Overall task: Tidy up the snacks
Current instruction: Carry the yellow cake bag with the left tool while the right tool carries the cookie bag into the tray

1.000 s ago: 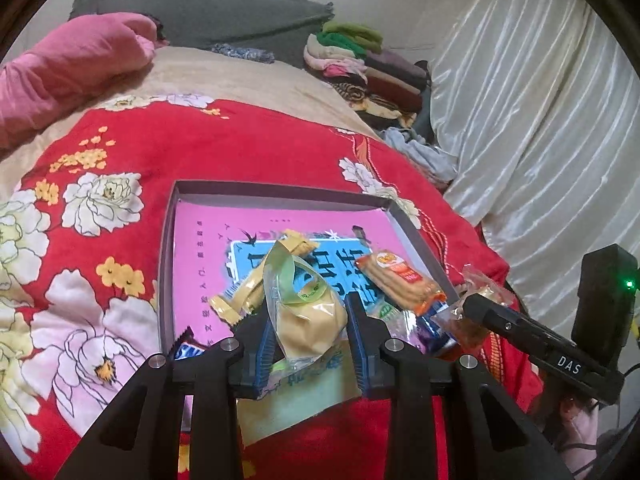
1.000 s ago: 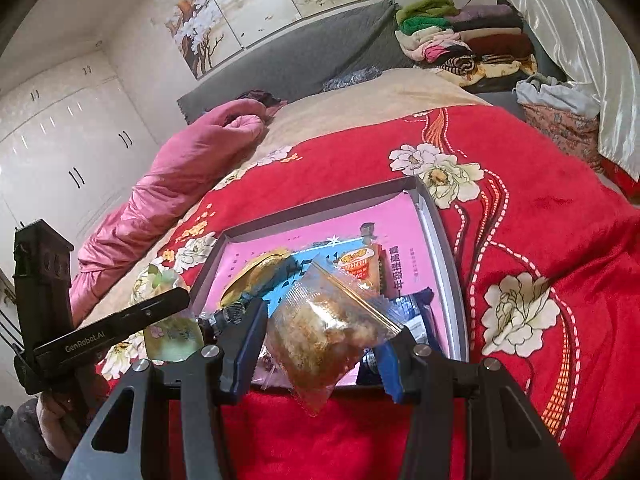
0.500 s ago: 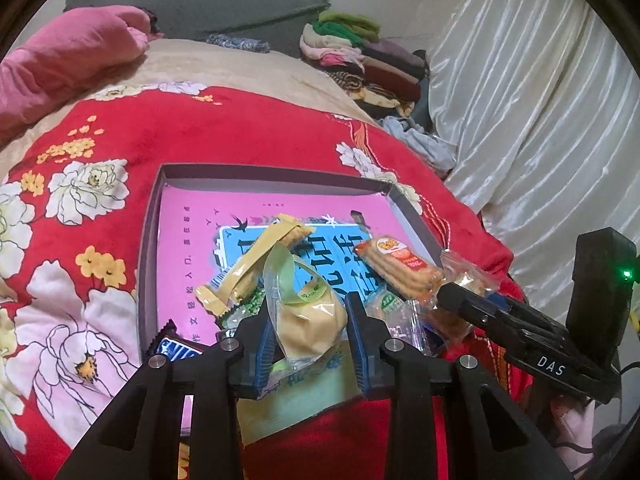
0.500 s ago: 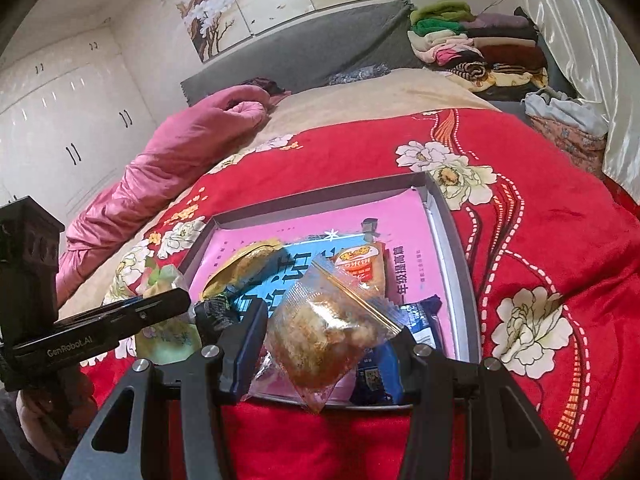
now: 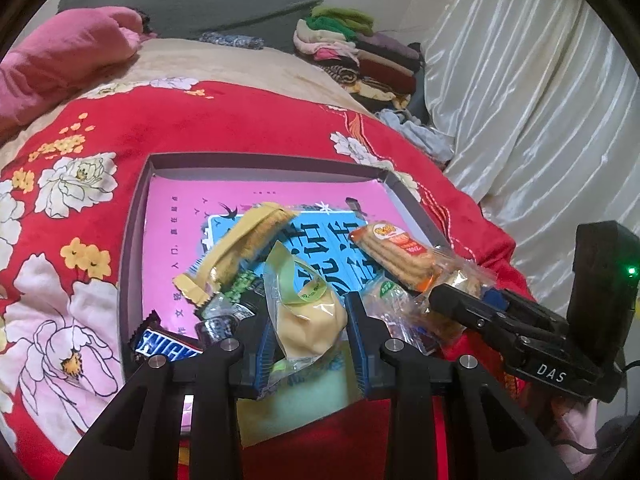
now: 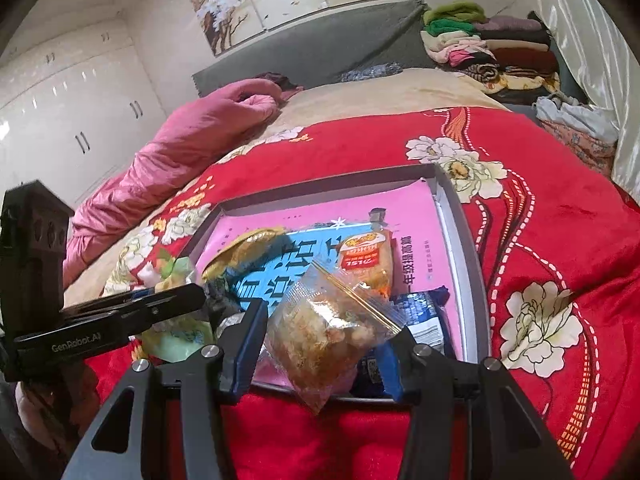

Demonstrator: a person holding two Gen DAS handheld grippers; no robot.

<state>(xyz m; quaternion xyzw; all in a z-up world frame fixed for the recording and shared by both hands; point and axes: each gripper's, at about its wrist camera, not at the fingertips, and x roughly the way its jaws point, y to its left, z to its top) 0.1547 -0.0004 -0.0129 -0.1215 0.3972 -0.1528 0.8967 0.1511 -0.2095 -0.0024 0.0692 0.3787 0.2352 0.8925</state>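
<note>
Presently: left gripper (image 5: 310, 330) clamps a pale-green pastry packet (image 5: 308, 312); right gripper (image 6: 326, 338) clamps a clear crumbly-snack bag (image 6: 332, 332), both over the grey tray (image 5: 132, 232).

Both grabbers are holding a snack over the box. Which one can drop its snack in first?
Probably the left gripper: its yellow snack hangs over the box, while the right gripper holds its crumbly packet nearer the box's front edge.
</note>
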